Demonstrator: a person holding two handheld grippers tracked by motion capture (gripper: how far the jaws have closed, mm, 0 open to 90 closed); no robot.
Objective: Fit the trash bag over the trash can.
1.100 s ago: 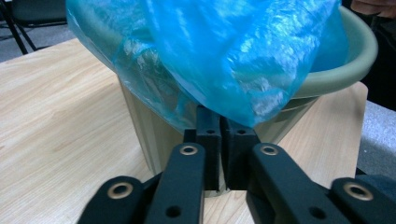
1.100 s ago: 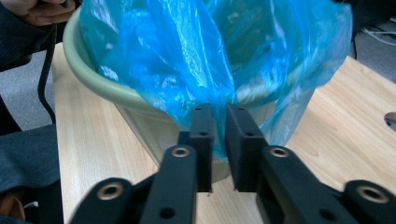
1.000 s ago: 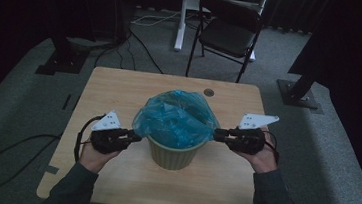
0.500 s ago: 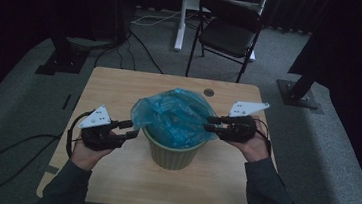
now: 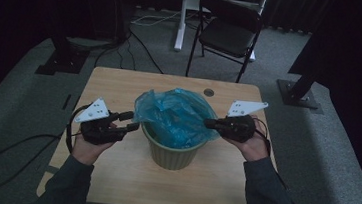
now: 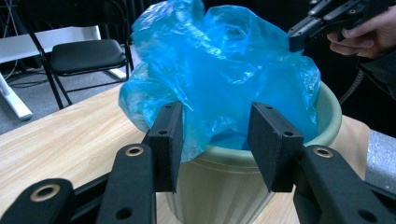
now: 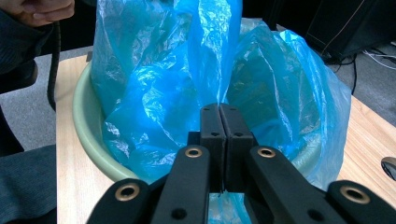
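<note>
The blue bag (image 5: 175, 115) is bulging out of the green bin (image 5: 170, 151) at table centre, lying at three o'clock from the left gripper (image 5: 128, 121), whose jaws have just been opening and are holding nothing, while the right gripper (image 5: 208, 122) at the bin's three o'clock has just been closing, though whether film is pinched is hard to make out.

Table (image 5: 120, 83): one. Green bin (image 5: 171, 154): one. Blue bag (image 5: 175, 114): one, in the bin. Grippers: two, left gripper (image 5: 128, 121), right gripper (image 5: 208, 121). Folding chair (image 5: 228, 33): one. White stand (image 5: 181, 16): one.

Dark studio: camera stands (image 5: 58, 50), floor cables (image 5: 140, 38)
</note>
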